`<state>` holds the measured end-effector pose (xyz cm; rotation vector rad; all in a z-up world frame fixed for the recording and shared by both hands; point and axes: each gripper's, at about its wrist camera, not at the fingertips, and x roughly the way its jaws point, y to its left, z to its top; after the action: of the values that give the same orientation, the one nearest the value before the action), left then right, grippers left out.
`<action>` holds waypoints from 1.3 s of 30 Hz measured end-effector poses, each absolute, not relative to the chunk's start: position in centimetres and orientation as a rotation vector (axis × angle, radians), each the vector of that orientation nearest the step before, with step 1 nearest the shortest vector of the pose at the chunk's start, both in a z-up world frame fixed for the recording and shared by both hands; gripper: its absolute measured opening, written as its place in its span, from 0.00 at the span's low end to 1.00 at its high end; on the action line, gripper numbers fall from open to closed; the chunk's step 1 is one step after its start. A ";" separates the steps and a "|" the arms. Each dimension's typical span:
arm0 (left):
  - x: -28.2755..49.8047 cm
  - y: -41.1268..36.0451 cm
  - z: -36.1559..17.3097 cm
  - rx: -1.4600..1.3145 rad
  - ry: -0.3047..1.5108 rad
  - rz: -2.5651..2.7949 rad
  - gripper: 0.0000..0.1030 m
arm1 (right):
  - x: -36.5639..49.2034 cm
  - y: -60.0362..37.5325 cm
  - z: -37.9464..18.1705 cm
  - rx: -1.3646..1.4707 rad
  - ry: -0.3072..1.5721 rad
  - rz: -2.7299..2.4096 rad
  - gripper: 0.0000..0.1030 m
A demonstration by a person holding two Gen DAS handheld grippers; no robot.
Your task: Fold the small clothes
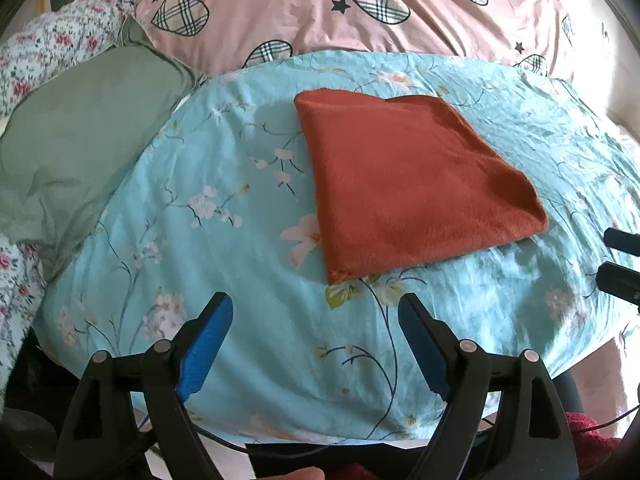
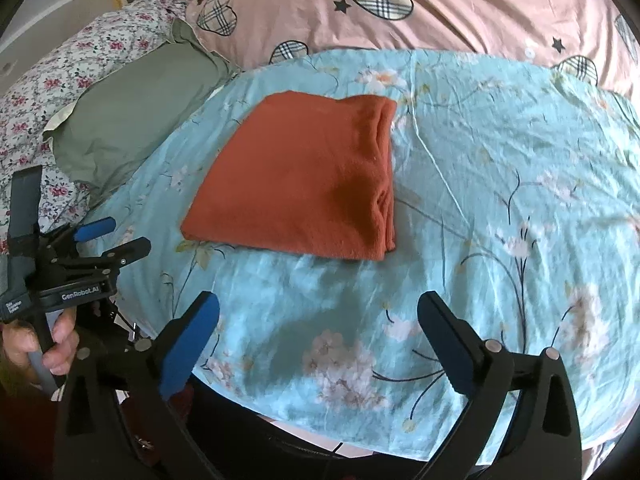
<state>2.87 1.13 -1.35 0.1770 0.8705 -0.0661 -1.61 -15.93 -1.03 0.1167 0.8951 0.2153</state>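
Rust-red folded cloth (image 1: 412, 184) on blue floral sheet (image 1: 224, 264), both grippers' jaws spread, empty

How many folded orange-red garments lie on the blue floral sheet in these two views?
1. The folded orange-red garment lies flat near the middle of the blue floral sheet, ahead of both open grippers, touched by neither. Others might lie outside the views.

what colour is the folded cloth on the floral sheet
Rust orange, plain with no pattern: the folded fuzzy cloth shows best in the right wrist view.
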 end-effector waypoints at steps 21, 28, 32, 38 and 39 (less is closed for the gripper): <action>5.4 1.0 -0.8 0.152 0.886 -0.027 0.88 | 2.2 -14.8 -2.6 0.089 0.935 0.258 0.99; 5.9 0.7 0.7 0.174 0.842 -0.014 0.88 | 3.6 -15.0 -1.6 0.068 0.926 0.257 0.99; 6.5 0.2 1.0 0.216 0.826 0.017 0.88 | 4.4 -15.0 -1.1 0.060 0.925 0.255 0.99; 7.5 -0.3 0.9 0.215 0.836 0.006 0.88 | 5.6 -14.7 -0.8 0.052 0.924 0.271 1.00; 7.7 -0.3 0.8 0.217 0.837 0.006 0.88 | 5.8 -14.6 -0.8 0.051 0.924 0.273 1.00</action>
<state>7.75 -0.28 0.84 0.2167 0.8375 0.0065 5.78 -14.60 -0.79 0.0511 0.9240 0.2725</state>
